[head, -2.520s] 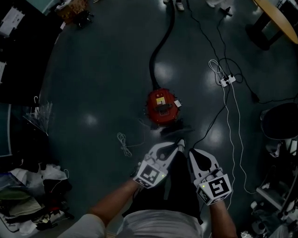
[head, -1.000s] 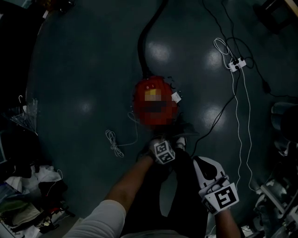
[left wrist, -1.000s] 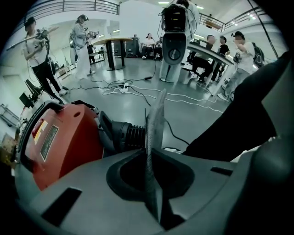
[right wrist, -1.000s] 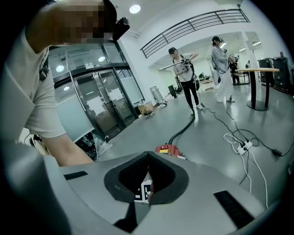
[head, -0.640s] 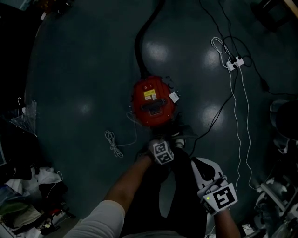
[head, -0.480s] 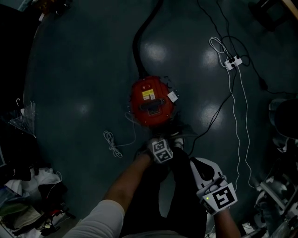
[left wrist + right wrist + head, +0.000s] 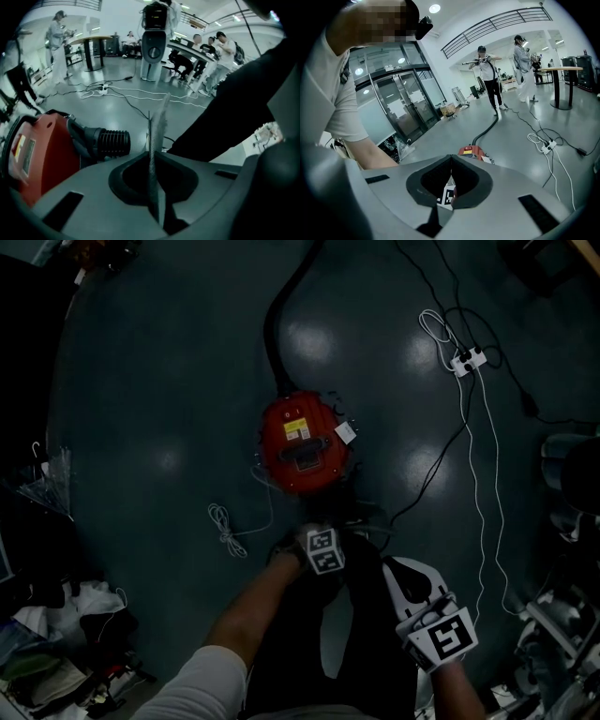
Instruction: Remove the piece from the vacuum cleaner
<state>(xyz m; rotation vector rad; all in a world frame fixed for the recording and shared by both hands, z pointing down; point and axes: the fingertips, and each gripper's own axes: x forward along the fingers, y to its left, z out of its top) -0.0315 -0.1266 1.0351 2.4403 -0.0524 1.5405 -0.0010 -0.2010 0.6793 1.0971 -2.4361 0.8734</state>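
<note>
The red round vacuum cleaner (image 7: 302, 444) sits on the dark floor, its black hose (image 7: 272, 334) running off to the far side. A small white tag (image 7: 345, 433) lies at its right edge. My left gripper (image 7: 157, 136) is shut and empty, held low just in front of the vacuum; only its marker cube (image 7: 322, 549) shows from above. In the left gripper view the red body (image 7: 40, 150) and a black ribbed hose socket (image 7: 110, 143) are close on the left. My right gripper (image 7: 394, 566) is shut and empty near my legs, away from the vacuum (image 7: 472, 151).
A white power strip (image 7: 466, 360) with white and black cables lies at the right. A coiled white cord (image 7: 225, 526) is left of the vacuum. Clutter (image 7: 56, 652) fills the lower left. Several people and a round table (image 7: 91, 40) stand farther off.
My left gripper has gone forward and down toward the vacuum, so only its cube shows from above. The vacuum now sits closer in the head view. The right gripper has barely moved.
</note>
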